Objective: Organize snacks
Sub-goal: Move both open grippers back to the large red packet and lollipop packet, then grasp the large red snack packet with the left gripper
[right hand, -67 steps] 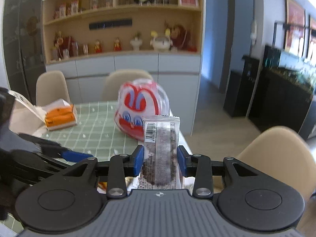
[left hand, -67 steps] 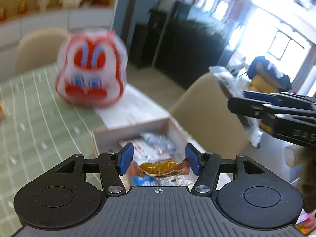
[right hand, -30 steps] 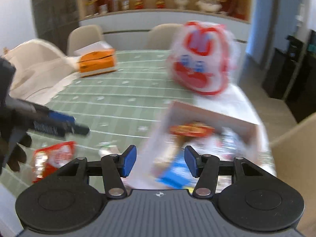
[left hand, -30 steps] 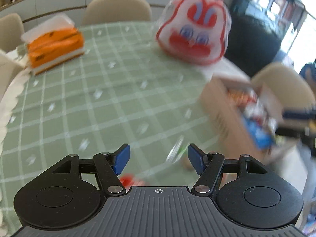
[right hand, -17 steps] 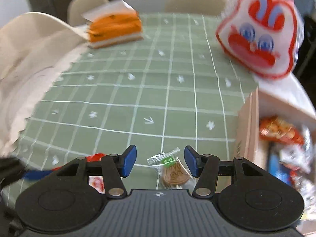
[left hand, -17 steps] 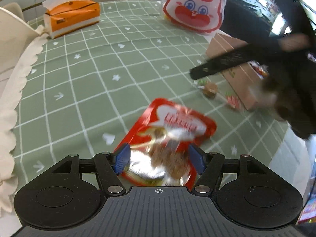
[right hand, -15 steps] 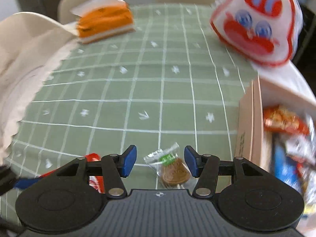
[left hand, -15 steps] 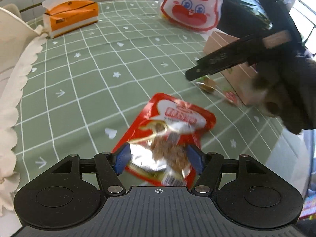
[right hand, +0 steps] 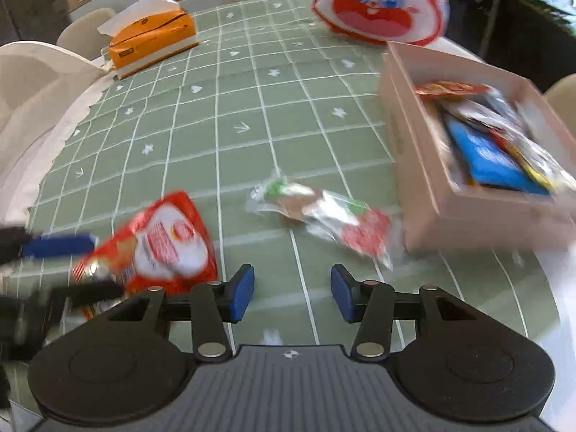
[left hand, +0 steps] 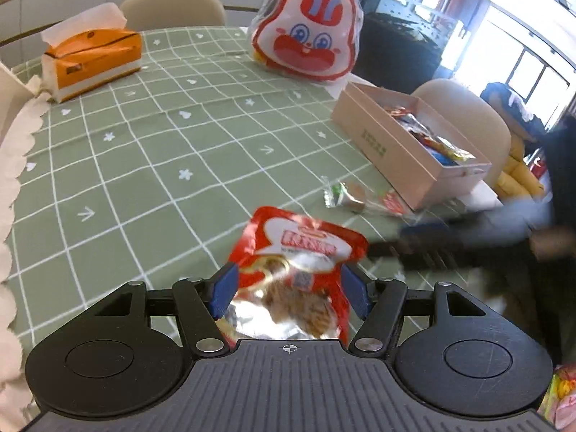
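A red snack packet (left hand: 298, 273) lies on the green checked tablecloth between the open jaws of my left gripper (left hand: 289, 289); whether the pads touch it is unclear. It also shows in the right wrist view (right hand: 162, 241). Two small clear-wrapped snacks (right hand: 316, 212) lie beside the pink box (right hand: 428, 194) that holds several snacks. They also show in the left wrist view (left hand: 360, 198). My right gripper (right hand: 292, 289) is open and empty, just short of the small snacks.
A red and white rabbit-face bag (left hand: 309, 46) stands at the table's far side. An orange tissue box (left hand: 90, 61) sits at the far left. Beige chairs (left hand: 464, 111) ring the table. The table's edge is near the box.
Both grippers dropped their snacks in the box and swung back to the table. My left gripper closed in around the red packet. My right gripper moved toward the small wrapped snacks.
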The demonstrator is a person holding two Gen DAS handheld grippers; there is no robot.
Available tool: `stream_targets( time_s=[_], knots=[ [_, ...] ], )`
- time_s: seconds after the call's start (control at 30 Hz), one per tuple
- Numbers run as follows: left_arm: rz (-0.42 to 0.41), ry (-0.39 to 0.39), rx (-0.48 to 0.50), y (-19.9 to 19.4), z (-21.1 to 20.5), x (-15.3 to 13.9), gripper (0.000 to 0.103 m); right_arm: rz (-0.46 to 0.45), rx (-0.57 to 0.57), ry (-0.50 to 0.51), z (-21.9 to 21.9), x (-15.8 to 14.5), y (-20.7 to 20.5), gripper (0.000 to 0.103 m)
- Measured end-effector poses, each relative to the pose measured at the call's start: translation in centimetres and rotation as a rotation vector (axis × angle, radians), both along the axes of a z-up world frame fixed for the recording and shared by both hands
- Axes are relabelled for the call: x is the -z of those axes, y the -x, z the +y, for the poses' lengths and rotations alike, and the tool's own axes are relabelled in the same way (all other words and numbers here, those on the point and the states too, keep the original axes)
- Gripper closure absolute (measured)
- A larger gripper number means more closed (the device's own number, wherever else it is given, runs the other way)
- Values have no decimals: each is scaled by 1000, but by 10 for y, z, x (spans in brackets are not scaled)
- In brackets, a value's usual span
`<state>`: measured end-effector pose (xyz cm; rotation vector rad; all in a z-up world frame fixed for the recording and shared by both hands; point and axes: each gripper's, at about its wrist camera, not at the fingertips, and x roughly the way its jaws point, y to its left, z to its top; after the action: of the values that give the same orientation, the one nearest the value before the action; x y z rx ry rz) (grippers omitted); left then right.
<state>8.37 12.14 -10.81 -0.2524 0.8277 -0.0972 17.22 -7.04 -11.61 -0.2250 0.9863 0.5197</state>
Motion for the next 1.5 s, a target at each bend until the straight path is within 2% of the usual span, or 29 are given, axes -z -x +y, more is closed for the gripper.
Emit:
stream_targets(
  time_s=[0.17, 0.27, 0.37, 0.43, 0.63, 0.83, 1.03, 1.27, 1.43, 1.5],
  knots=[
    [25, -6, -19, 0, 2, 8, 35, -23, -13, -5, -2, -6, 25, 55],
    [35, -10, -19, 11, 7, 9, 35, -40, 9, -72, -1, -18, 30, 55],
    [42, 8, -17, 22, 13, 12, 35, -1, 22, -170, 8, -25, 28, 53],
    [41, 17, -8, 29, 15, 13, 35, 11, 10, -187, 22, -24, 26, 53],
    [33, 54, -13, 47, 20, 13, 36, -42, -40, -106, 58, -13, 28, 51],
    [-5, 86, -104, 54, 36, 7, 36, -61, -40, -88, 59, -19, 25, 54],
    [13, 111, -170, 35, 51, 16, 36, -65, -44, -74, 55, -15, 26, 54],
    [5, 127, -126, 23, 50, 19, 37, -90, -51, -41, 55, -18, 33, 53],
    [10, 157, -71, 23, 46, 20, 37, -86, -71, -78, 48, -25, 47, 53],
    [17, 178, -57, 22, 44, 20, 37, -77, -79, -63, 46, -22, 51, 53]
  ],
)
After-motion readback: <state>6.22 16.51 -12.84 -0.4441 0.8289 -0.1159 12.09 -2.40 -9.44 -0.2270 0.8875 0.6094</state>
